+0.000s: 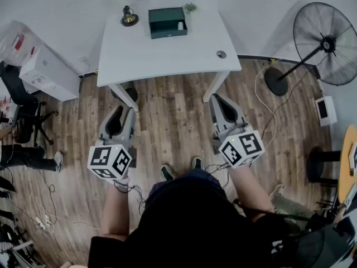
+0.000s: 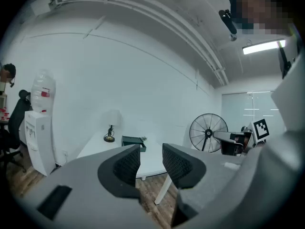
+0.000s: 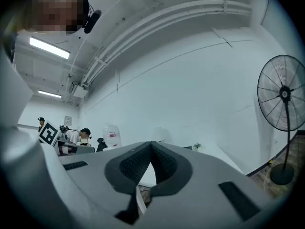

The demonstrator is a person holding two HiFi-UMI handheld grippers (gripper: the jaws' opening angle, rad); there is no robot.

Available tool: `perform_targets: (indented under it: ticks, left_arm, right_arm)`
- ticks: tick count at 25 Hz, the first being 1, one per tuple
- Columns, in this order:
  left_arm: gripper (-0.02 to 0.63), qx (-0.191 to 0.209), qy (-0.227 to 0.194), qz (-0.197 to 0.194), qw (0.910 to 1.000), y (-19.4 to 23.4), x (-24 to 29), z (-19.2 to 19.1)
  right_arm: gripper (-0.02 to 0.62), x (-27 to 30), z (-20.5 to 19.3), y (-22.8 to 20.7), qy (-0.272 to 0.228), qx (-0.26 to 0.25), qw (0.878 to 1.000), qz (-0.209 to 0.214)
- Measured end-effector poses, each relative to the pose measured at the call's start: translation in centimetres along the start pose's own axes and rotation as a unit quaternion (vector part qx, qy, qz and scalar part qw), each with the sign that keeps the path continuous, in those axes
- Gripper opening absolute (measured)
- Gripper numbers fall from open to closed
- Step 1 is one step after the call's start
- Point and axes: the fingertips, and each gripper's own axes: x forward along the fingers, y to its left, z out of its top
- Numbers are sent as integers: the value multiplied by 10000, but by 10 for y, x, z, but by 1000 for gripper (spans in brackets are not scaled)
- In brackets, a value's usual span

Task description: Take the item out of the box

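Standing well back from the white worktop (image 1: 167,57), with both grippers held low over the wood floor and aimed toward it. On the left gripper (image 1: 125,111), jaws released: a clear gap between the pads, with only floor and a worktop leg showing through. On the right gripper (image 1: 219,100), jaws clenched pad to pad on nothing.

Dark green box (image 1: 167,22) at the far edge of the worktop, open at the top, long axis running left to right, ahead of and well apart from both pairs of jaws. Inside, toward its right end, a small pale item (image 1: 180,25), probably the thing to lift out. Too small to name, or to tell upright from lying. In the left gripper view, only a low dark slab just above the left jaw, contents hidden behind the near wall.

Neither gripper clearly nearer, with the box roughly midway between them, perhaps a touch to the left. Judged on readiness, a job for the left, already parted; opening needed first on the right. Likely calls for a step forward and a reach across the whole worktop, coming down from above.

Flanking the box: a small table lamp (image 1: 129,17) to the left, a tiny plant (image 1: 191,7) just beyond the far right corner. Barely made out in the right gripper view, behind the closed jaws.
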Motion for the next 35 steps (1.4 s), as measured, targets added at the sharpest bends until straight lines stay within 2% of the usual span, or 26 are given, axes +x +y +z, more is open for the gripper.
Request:
perform_targets:
  ticks: [7,10,14,15,17,19,24,28,35]
  left_arm:
    - [140,101,-72,8,9999,-39,-29,19]
    - [138,114,-170,13,9998,-42,-30,27]
    - [138,150,-357,108,9992,-25,-30,40]
    - [138,169,-379,91,9991,-19,-32,42]
    - [141,255,-394,-19,9989,-11,-35,43]
    - [162,343,-391,-157,9985,-4,-35,42]
    - [184,214,-227,-460,9985,12,-22,23]
    - [186,69,-70,-555,9984,17,-2,14]
    - [185,200,107,-166,9996,48,51,18]
  right_arm:
    - [3,-37,24,16,-65,-104,9998,129]
    - [3,-42,28,4,-106,-24,9999,-83]
    - [8,-36,34,-16,-74,-36,9980,-634]
    - [26,-34,33,-15,-42,-91,9974,-713]
    - [108,-30,31,-8,2,-160,9966,-808]
    - [149,-25,31,-1,15,-217,9958,-884]
    - [156,-18,27,14,23,-298,9944,-1011]
    - [133,-7,21,-3,116,-150,9936,-1111]
    - [127,56,0,-50,134,126,9952,-963]
